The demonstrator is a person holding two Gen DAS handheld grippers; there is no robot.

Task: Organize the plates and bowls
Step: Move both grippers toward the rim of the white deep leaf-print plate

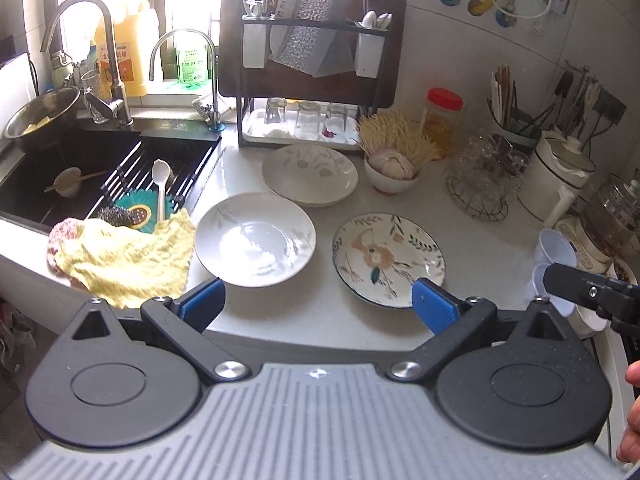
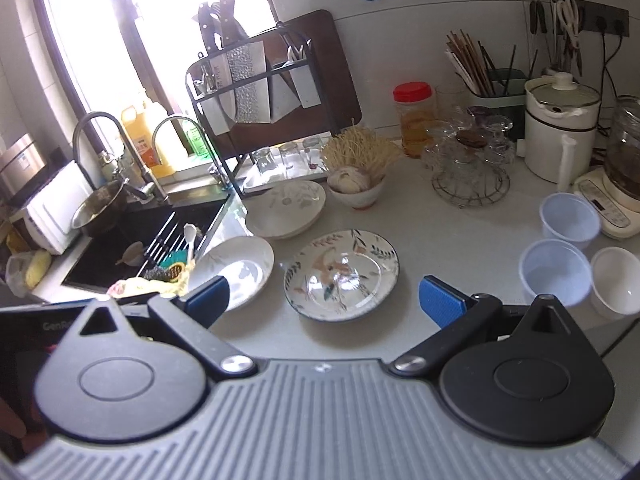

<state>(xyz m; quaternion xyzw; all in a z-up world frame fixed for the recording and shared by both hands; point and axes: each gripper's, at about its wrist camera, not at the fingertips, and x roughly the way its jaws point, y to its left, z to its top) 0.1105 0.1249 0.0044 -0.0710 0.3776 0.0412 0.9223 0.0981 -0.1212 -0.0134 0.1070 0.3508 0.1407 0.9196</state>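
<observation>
Nothing is picked up yet: the left gripper (image 1: 318, 300) and right gripper (image 2: 324, 300) both hang wide apart and empty just short of the floral plate (image 1: 388, 258), with the white plate (image 1: 256, 238) beside it toward the sink (image 1: 120, 164), so the next move likely calls for closing on one rim.

Blown-out window (image 2: 160, 20) backlight; glare on plates; fisheye edge bending.

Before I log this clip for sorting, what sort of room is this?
A home kitchen, most likely: a sink with a faucet, a knife rack by the window, and plates on the counter.
</observation>
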